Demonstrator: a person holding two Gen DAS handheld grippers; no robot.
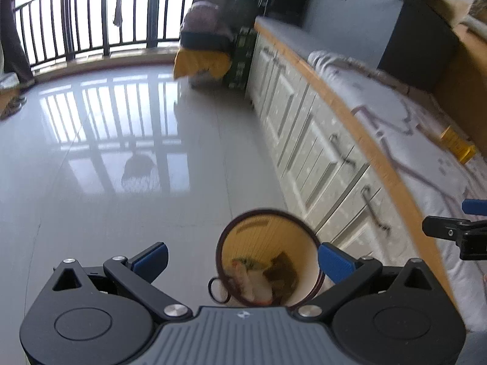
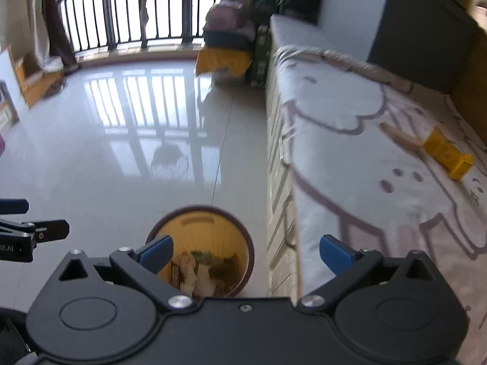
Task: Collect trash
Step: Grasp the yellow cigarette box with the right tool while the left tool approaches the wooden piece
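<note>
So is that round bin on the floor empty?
No, the round bin already holds crumpled scraps and wrappers at its bottom, seen through its open top.

A round bin (image 1: pixel 269 258) stands upright on the floor, close against the foot of the drawer front, its mouth open upward. Its rim is dark brown and its inner wall a yellowish, ribbed tan. A small dark ring hangs at the outside of the rim on the side away from the drawers. Trash (image 1: pixel 258 279) already lies at the bottom: pale crumpled pieces, a scrap with green and red, and something dark brown; the blur hides what each is. A yellow box-like piece (image 2: pixel 447 153) lies flat on the bed, near its far edge by the wall, well apart from the bin.
</note>
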